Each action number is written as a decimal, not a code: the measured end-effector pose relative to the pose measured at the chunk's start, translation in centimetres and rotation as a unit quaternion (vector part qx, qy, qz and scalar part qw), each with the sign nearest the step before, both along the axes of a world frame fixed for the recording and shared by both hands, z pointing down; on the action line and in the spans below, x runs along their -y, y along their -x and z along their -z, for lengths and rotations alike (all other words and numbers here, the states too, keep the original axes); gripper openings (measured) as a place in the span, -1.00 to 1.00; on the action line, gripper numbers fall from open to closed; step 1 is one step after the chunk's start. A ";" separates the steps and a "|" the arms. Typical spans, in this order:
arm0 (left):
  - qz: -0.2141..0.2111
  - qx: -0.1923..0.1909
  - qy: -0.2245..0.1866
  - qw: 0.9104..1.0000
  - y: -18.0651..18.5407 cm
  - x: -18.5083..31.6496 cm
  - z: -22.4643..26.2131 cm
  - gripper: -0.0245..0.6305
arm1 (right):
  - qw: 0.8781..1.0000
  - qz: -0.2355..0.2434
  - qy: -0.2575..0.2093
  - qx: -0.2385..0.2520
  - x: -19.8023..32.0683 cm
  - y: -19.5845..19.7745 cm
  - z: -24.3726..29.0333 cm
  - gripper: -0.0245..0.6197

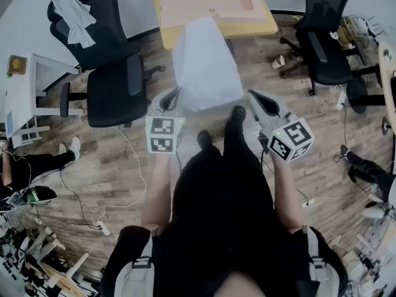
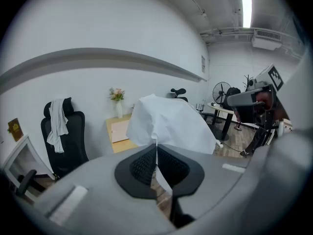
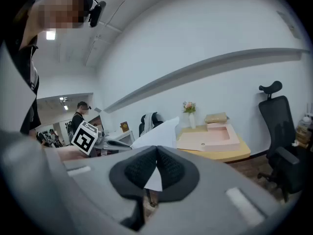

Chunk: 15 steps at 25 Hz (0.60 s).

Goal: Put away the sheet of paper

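Observation:
A white sheet of paper [image 1: 204, 64] hangs in the air in front of me, held by its near edge at two corners. My left gripper [image 1: 175, 98] is shut on its left corner, and the paper [image 2: 166, 124] rises from between the pressed black pads. My right gripper [image 1: 252, 96] is shut on the right corner; there the sheet [image 3: 159, 137] runs off to the left from its jaws. Beyond the sheet stands a wooden table [image 1: 272, 26] with a shallow pink tray [image 1: 207, 2] on it.
A black office chair [image 1: 108, 73] with a white cloth over its back stands at the left, another black chair [image 1: 325, 36] at the right. Cables trail over the wooden floor [image 1: 117, 159]. A white side table [image 1: 21, 98] is far left. Another person [image 3: 77, 119] stands far off.

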<state>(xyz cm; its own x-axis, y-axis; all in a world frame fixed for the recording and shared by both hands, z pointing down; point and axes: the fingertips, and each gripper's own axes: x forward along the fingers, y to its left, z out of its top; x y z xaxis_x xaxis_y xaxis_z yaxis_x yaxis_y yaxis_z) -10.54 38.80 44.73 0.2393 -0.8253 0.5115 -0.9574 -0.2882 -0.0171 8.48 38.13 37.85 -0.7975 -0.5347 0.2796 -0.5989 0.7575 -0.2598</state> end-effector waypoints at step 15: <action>-0.020 -0.013 0.009 1.000 1.1 1.5 -1.5 -0.89 | 0.999 -0.030 0.026 0.011 1.8 1.2 -1.7 -0.91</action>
